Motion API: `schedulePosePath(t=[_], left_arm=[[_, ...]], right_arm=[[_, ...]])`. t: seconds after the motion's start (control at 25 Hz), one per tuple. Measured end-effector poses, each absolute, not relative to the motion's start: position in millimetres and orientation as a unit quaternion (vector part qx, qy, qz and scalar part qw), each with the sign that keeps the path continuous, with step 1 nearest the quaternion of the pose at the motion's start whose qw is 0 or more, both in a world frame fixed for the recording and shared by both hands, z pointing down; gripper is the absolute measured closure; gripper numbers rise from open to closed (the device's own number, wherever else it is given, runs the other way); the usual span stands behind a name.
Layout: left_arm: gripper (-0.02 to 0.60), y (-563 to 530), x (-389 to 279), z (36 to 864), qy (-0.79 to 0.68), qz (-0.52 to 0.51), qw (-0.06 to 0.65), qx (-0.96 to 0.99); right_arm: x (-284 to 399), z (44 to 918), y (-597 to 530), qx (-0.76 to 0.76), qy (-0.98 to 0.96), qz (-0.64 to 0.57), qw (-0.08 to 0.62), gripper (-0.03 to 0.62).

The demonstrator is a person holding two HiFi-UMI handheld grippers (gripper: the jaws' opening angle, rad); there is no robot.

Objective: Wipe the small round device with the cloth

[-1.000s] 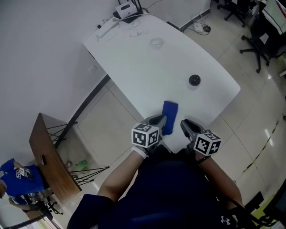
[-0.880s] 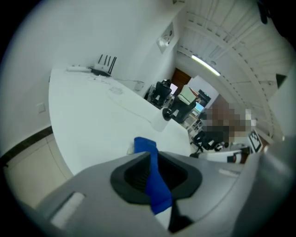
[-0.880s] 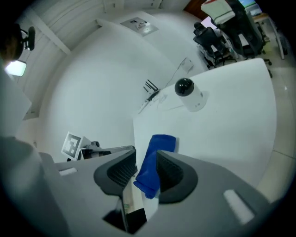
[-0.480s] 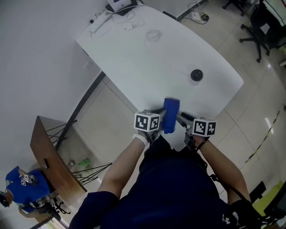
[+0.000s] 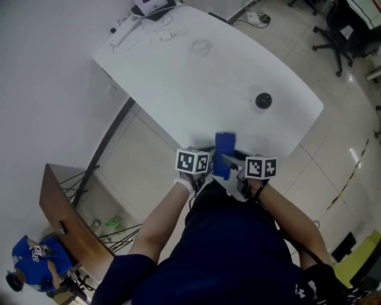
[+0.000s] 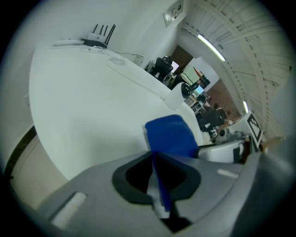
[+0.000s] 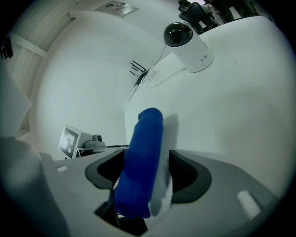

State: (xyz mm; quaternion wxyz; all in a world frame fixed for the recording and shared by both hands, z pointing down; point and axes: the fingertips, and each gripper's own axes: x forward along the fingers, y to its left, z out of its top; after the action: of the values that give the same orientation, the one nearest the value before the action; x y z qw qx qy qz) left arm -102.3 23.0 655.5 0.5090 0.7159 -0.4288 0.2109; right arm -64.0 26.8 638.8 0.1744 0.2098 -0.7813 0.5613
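left gripper (image 6: 155,162): jaws almost together, just been closing, pinching a thin edge of the cloth (image 5: 224,152)
right gripper (image 7: 147,159): jaws spread wide, just been opening; cloth stands in the gap, pads not pressing on it
grippers together: side by side, near each other, both pointing down and forward at the near rim of the table (image 5: 178,77)
cloth: blue, folded, sticks out just ahead of both grippers, between them; can't tell if it touches the tabletop
table: white, rounded corners, runs away ahead of the grippers
small round device (image 5: 263,100): upright on the table, ahead and to the right of the right gripper, well apart from the cloth; white body, black domed top in the right gripper view
white box (image 5: 149,6): with antennas and loose cables, far corner, ahead-left of the left gripper
office chairs (image 5: 339,30): on the tiled floor, far ahead-right
wooden board (image 5: 65,214): on wire legs, behind-left of the left gripper
person in blue (image 5: 36,262): just beyond the board, lower left
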Motion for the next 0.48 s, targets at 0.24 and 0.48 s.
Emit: schedulePosePath(t=[0.24, 0.48], left_arm=[[0.575, 32.7, -98.9, 662.5, -0.406, 0.19, 0.528, 0.722], [0.579, 32.7, -93.8, 659.2, -0.395, 0.193, 0.516, 0.735]], right_arm=[[-81.4, 644.3, 26.9, 0.222, -0.781, 0.549, 0.199, 0.267], [-90.6, 640.0, 24.0, 0.191, -0.77, 0.585, 0.171, 0.327]])
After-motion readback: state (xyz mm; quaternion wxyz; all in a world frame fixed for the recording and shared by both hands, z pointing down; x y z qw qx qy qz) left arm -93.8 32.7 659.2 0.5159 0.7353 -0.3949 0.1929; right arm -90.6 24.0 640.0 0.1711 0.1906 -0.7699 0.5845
